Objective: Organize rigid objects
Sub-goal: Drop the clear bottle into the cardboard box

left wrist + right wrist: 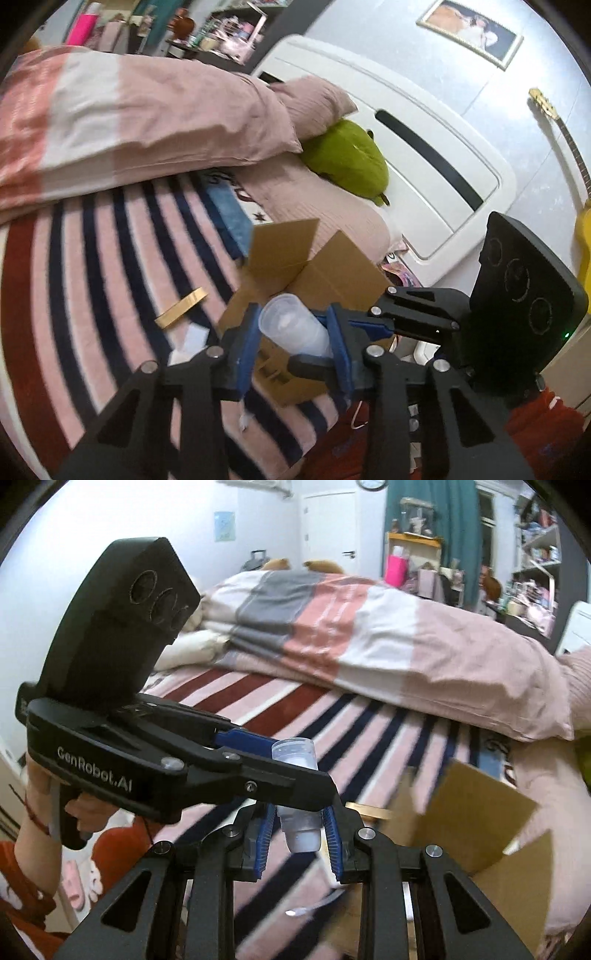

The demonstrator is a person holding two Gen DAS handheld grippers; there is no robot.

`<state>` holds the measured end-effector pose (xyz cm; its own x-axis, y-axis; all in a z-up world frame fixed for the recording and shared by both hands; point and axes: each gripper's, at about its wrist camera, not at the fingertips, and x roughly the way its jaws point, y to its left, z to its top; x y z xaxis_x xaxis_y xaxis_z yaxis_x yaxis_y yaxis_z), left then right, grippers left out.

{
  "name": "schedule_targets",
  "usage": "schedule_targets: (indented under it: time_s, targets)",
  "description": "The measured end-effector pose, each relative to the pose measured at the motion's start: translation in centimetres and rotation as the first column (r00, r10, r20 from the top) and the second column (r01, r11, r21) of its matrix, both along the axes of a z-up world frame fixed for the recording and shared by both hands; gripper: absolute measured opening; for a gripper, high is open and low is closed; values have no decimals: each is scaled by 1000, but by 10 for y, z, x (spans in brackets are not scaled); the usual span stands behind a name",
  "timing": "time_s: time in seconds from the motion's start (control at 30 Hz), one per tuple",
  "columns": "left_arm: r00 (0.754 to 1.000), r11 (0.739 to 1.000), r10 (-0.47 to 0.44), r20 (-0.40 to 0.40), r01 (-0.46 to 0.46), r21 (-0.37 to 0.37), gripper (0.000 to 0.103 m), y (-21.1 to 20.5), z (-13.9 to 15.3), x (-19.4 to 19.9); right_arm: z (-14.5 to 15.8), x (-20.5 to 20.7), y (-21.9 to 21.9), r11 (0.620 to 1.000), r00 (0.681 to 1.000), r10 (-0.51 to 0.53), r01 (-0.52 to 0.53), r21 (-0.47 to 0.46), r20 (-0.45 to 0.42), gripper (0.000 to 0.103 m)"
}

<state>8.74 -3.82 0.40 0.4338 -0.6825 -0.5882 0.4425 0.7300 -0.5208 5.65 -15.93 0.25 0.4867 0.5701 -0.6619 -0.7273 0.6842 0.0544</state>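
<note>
A translucent plastic cup [286,319] hangs in the air above the bed, and both grippers grip it. My left gripper [294,317] has its blue pads pressed on the cup's sides near the rim. Reaching in from the right, my right gripper [328,341] clamps the cup's base. In the right wrist view the cup [303,836] stands upright; my right gripper [300,825] is shut on its lower part, and my left gripper [295,771] holds it from the left, higher up. An open cardboard box [332,269] sits on the striped blanket just beyond.
A flat yellowish strip [181,308] and a white scrap [192,339] lie on the striped blanket [92,258] left of the box. A plastic spoon [314,908] lies by the box [480,812]. Behind are a folded duvet [147,110], green plush [347,158] and white headboard [424,122].
</note>
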Motion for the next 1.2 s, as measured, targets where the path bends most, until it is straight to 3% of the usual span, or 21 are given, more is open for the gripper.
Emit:
schedule_targets:
  time_s: [0.23, 0.43, 0.47, 0.5, 0.57, 0.63, 0.77, 0.9, 1.1, 1.2]
  targets:
    - [984, 992, -80, -156, 94, 83, 31, -68, -15, 53, -10, 43, -62, 995, 982, -101, 99, -20, -161, 21]
    - [970, 966, -48, -239, 106, 238, 32, -100, -23, 70, -30, 80, -80, 992, 932, -104, 74, -98, -346, 21]
    - [971, 959, -37, -236, 100, 264, 38, -101, -23, 71, -31, 81, -81, 991, 929, -104, 68, -113, -355, 21]
    - [973, 957, -27, -230, 91, 275, 50, -102, -21, 71, -31, 83, -82, 990, 929, -102, 60, -129, -354, 22]
    - [980, 955, -3, -201, 62, 288, 63, -97, -16, 68, -29, 83, -84, 987, 939, -105, 58, -150, -326, 33]
    - [984, 955, 7, -178, 46, 293, 63, -91, -11, 62, -25, 80, -87, 988, 951, -104, 65, -140, -291, 54]
    - [992, 958, 49, -119, -13, 286, 66, -68, 2, 49, -19, 68, -87, 990, 968, -93, 65, -127, -235, 59]
    - [991, 953, 134, -23, -122, 276, 68, -28, 18, 25, 2, 43, -70, 996, 992, -48, 39, -77, -116, 80]
    - [952, 911, 292, 90, -306, 278, 78, 47, 18, -21, 19, -8, -7, 992, 993, 113, -114, -62, -11, 81]
    - [929, 884, 350, 122, -370, 285, 79, 80, 4, -44, 8, -26, 30, 980, 984, 178, -179, -83, -27, 80]
